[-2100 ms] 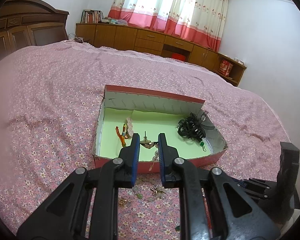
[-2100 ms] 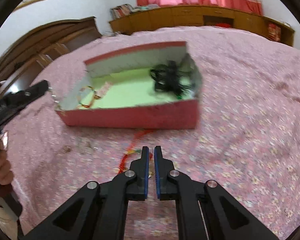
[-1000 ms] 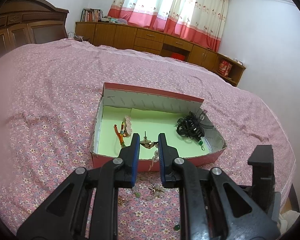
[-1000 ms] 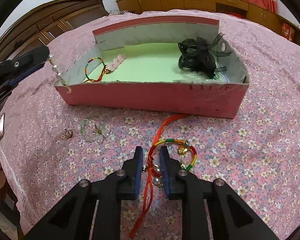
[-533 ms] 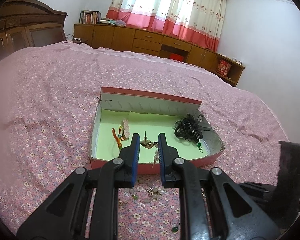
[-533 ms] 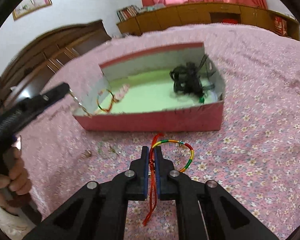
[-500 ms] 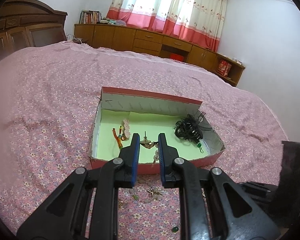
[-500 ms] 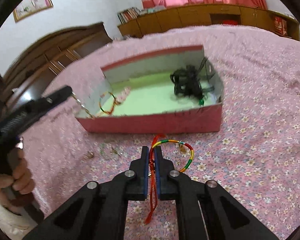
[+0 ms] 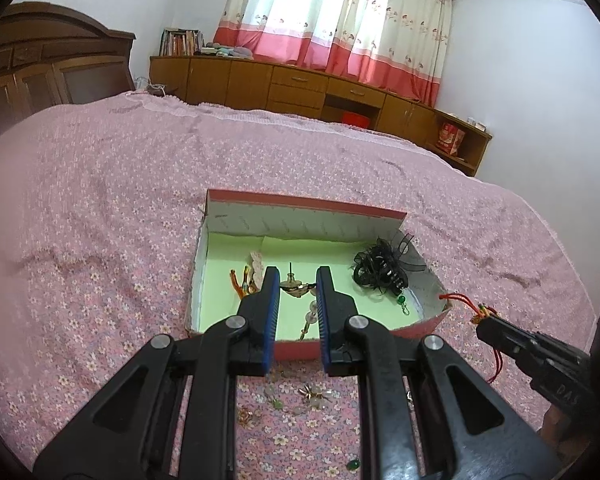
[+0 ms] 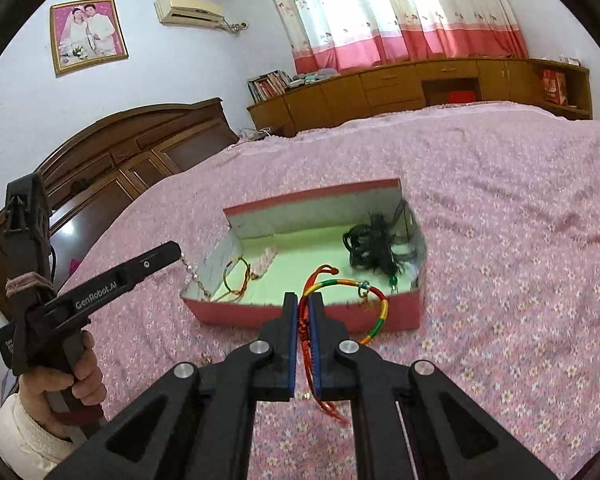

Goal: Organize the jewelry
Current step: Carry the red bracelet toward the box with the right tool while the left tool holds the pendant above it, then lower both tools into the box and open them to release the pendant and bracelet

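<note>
Right tool point(image 10: 304, 312) pinching bracelet point(image 10: 374, 312), tassel end point(image 10: 332, 410) perhaps cut off

The box point(image 9: 300, 216) sits on the bed point(image 9: 100, 208), a hair clip point(image 9: 380, 272) in its right end, loose trinkets point(image 9: 312, 392) before it.

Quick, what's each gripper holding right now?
Left gripper: jaws shut on a gold beaded earring.
Right gripper: jaws shut on the red cord of a rainbow string bracelet.
</note>
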### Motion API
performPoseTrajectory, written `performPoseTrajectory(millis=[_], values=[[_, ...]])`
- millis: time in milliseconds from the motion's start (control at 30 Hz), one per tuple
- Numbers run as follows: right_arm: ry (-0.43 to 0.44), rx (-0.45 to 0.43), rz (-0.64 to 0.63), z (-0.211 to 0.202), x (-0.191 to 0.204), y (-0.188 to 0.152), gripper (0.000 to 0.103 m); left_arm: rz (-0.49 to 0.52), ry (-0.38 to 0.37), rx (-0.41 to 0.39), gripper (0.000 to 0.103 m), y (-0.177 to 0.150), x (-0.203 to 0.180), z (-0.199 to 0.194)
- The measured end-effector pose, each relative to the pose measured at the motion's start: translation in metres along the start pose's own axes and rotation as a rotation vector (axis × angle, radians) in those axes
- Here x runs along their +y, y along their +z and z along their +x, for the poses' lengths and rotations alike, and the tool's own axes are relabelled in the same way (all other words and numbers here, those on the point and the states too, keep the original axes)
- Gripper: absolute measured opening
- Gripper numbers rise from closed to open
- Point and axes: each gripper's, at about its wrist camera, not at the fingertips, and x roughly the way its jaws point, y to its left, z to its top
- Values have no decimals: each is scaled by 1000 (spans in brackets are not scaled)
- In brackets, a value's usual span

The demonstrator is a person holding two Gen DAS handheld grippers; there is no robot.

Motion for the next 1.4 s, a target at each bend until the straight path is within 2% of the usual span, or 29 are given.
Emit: performPoseTrajectory(millis=[300,600,933,1200,1267,1333,1400], values=[[-16,-56,-45,22,7,24,7,15,11,-10,10,13,2,19],[-85,-97,-115,62,5,40,7,21,29,-2,10,9,3,52],[-122,40,-100,111,-14,27,7,10,65,101,10,-10,12,87],[-128,117,-66,127,-24,19,7,4,63,161,11,-18,18,99],[-122,123,-56,127,-25,19,7,2,56,171,16,-19,19,99],[-107,130,-44,126,-24,19,7,5,49,174,25,-19,17,99],[-106,132,-38,125,-24,20,15,8,43,170,32,-19,15,96]])
